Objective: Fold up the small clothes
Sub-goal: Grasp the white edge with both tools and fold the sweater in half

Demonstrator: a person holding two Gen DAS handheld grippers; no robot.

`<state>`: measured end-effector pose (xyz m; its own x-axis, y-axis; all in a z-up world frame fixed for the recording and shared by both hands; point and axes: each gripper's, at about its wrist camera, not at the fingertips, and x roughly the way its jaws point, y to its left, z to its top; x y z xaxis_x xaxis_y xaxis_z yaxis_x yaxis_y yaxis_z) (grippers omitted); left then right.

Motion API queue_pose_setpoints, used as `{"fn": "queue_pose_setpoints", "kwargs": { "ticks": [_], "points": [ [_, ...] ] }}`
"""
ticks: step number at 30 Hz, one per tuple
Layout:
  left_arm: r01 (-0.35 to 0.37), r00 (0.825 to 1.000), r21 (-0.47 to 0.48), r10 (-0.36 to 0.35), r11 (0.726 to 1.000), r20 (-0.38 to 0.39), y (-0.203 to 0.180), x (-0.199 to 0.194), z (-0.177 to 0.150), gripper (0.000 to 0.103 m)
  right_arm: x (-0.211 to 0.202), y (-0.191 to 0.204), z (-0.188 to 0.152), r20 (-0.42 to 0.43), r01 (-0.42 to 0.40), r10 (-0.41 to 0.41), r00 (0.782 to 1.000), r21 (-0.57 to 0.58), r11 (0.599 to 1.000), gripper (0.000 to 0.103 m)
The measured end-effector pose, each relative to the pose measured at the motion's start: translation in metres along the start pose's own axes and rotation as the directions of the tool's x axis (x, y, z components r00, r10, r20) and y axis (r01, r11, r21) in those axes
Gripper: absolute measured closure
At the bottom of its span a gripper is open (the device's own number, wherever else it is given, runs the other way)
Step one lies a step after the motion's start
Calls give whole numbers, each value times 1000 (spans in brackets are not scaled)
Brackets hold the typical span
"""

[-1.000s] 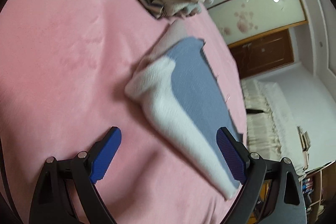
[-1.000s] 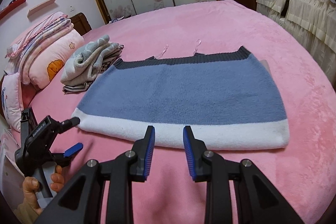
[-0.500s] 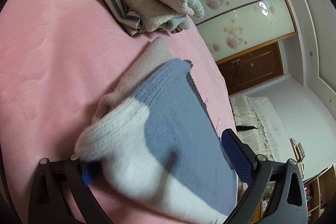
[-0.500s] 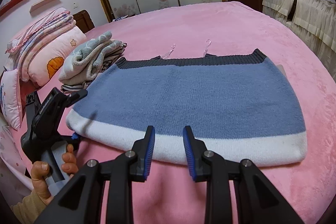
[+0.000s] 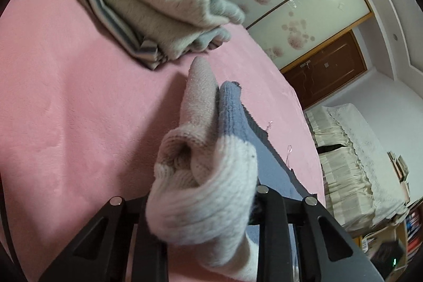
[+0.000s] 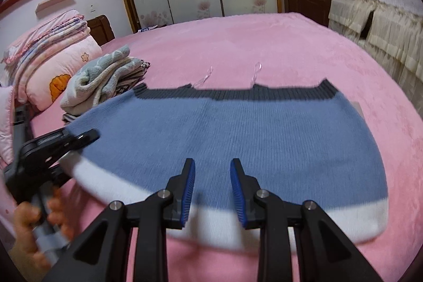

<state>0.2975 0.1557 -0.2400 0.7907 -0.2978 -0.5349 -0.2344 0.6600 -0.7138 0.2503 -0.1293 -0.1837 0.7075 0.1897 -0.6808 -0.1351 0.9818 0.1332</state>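
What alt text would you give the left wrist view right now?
The left gripper has just closed on the bunched white hem corner of the blue knit garment, lifting it off the pink bedspread. A stack of folded clothes lies beyond.

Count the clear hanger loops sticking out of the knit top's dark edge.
2. Both lie on the pink bed just past the dark ribbed band: one loop left of centre, the other loop to its right. More could be tucked under the top.
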Motion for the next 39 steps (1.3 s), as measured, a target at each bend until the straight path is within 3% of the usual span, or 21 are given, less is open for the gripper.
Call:
{"fn": "queue_pose_setpoints", "kwargs": {
  "ticks": [7, 10, 19, 26, 32, 39],
  "points": [
    [0, 998, 98, -6, 995, 64, -30, -24, -3, 79, 47, 7, 18, -9, -11, 11, 1000, -35, 999, 95],
    [10, 996, 167, -25, 986, 86, -54, -30, 0, 79, 70, 9, 13, -66, -47, 45, 997, -27, 999, 100],
    [88, 989, 373, -127, 924, 81, -130, -40, -18, 79, 86, -9, 4, -119, -147, 152, 981, 49, 988, 100],
    [142, 984, 469, -174, 871, 25, -186, -31, -37, 79, 50, -38, 7, -84, -208, 223, 971, 152, 966, 100],
    [182, 982, 527, -184, 830, -50, -224, -13, -68, 79, -4, -80, -6, -25, -130, 136, 990, 168, 977, 100],
    [231, 970, 612, -127, 756, -209, -262, 36, -139, 78, -44, -148, -32, -14, -36, 42, 999, 289, 957, 100]
  ]
}}
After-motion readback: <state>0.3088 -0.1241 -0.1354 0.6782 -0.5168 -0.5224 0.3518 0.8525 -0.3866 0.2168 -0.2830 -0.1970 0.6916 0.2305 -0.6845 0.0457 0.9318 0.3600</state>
